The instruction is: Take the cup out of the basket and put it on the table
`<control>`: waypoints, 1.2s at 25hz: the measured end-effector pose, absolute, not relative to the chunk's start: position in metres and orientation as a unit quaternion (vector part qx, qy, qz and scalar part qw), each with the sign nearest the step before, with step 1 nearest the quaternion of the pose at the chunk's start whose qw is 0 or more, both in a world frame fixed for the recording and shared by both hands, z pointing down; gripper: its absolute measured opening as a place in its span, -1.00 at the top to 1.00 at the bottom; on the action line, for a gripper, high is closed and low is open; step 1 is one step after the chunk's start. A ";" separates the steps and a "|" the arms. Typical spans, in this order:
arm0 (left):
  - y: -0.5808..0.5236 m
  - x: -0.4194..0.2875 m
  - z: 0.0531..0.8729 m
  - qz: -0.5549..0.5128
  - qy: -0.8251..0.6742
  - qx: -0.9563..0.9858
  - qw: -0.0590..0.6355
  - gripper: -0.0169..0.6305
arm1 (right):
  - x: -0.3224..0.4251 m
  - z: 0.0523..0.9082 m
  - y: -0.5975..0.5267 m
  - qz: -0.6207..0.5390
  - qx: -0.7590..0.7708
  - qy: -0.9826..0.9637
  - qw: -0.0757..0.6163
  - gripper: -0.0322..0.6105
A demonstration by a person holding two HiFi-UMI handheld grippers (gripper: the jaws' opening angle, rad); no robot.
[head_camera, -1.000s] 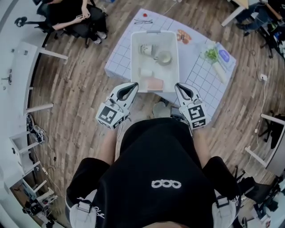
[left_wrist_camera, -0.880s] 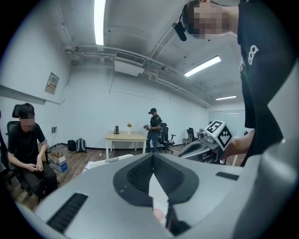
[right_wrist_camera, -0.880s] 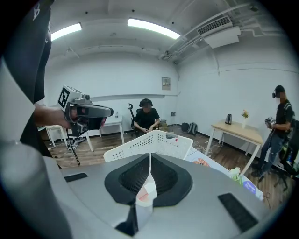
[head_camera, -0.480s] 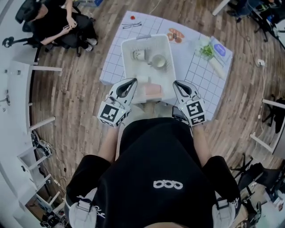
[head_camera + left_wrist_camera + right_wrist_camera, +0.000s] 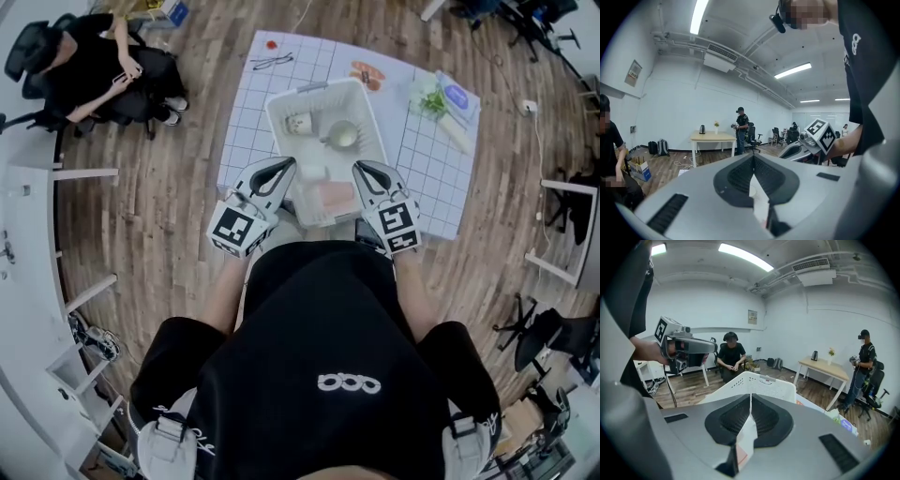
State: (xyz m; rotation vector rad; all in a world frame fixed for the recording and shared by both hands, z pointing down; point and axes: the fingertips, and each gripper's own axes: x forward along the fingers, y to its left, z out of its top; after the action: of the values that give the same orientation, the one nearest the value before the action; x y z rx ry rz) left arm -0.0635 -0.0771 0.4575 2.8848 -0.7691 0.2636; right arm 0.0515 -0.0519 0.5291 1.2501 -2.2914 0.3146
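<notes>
Left gripper (image 5: 284, 169) and right gripper (image 5: 362, 170) are both pinched shut, empty. They flank the white basket's (image 5: 314, 87) near end. The cup (image 5: 298, 123) sits inside.

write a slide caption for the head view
Closed left gripper and right gripper flank the near end of the white basket on the gridded table; the cup sits inside, untouched.

A white basket (image 5: 314, 88) sits on the gridded table (image 5: 427, 164), with a pale cup (image 5: 298, 122) in its far end beside what may be a small bowl (image 5: 343, 137) — too small to be sure. The left gripper (image 5: 281, 167) and right gripper (image 5: 362, 171) flank the basket's near end, one at each side.
</notes>
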 end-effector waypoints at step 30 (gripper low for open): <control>-0.091 -0.109 0.475 0.082 -0.292 0.949 0.091 0.92 | 0.042 0.781 -0.133 0.181 0.339 -0.721 0.576 0.75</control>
State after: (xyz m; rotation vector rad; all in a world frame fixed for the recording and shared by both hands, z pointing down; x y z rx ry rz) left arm -0.1087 -0.0907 0.4749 2.8200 -0.8670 0.2429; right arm 0.0424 -0.1331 0.7808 0.7947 -1.6878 0.4243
